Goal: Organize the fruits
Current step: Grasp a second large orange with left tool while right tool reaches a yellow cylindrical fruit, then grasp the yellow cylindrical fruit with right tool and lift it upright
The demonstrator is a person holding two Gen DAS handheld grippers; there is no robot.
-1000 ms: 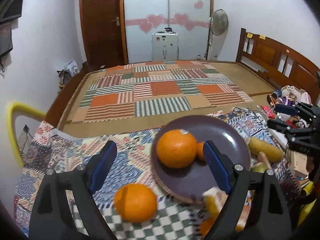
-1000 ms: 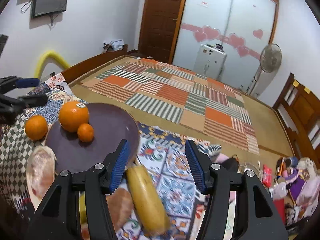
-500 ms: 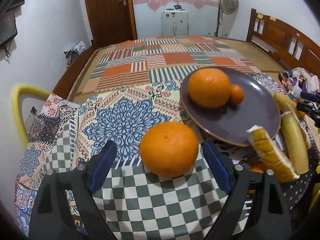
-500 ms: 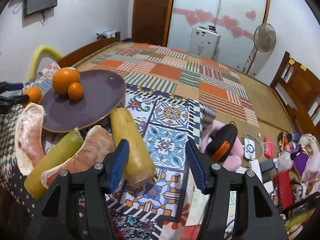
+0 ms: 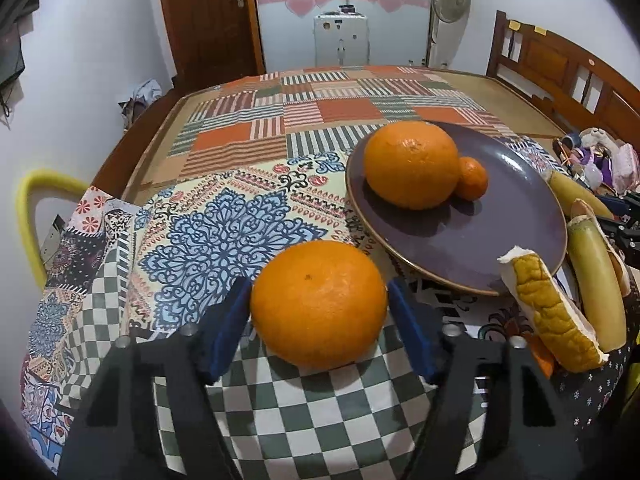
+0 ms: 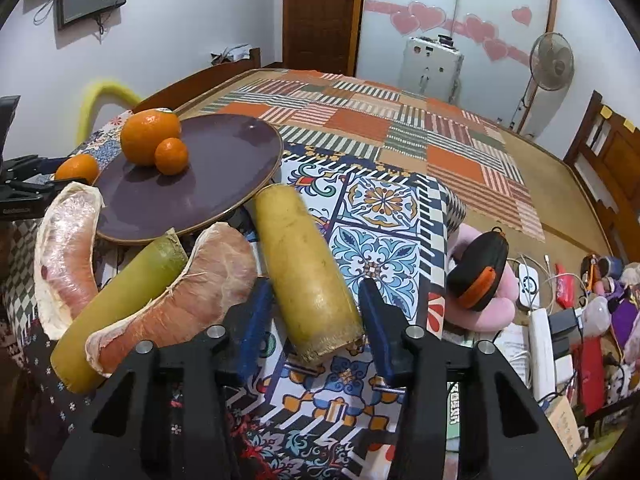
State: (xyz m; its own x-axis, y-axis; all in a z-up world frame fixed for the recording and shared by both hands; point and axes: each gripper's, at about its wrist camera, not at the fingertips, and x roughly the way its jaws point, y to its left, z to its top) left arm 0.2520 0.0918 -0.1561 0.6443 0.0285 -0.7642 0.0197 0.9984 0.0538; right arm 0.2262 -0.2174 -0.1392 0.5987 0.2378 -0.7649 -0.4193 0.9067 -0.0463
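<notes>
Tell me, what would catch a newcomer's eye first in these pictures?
Probably the big orange on the checked cloth, sitting right between the open jaws of the left gripper. Behind it to the right, a purple plate holds a large orange and a tiny one touching. In the right view, a thick yellow-green stalk lies between the right gripper's open jaws.

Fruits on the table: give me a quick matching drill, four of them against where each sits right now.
Things:
1. large orange
2. second orange
3. yellow sugarcane piece
4. pomelo segment

Places:
A. between the right gripper fingers
B. on the purple plate
C. on the cloth, left of the green sugarcane piece
D. between the left gripper fingers

Pairs: 1-B, 2-D, 3-A, 4-C
</notes>
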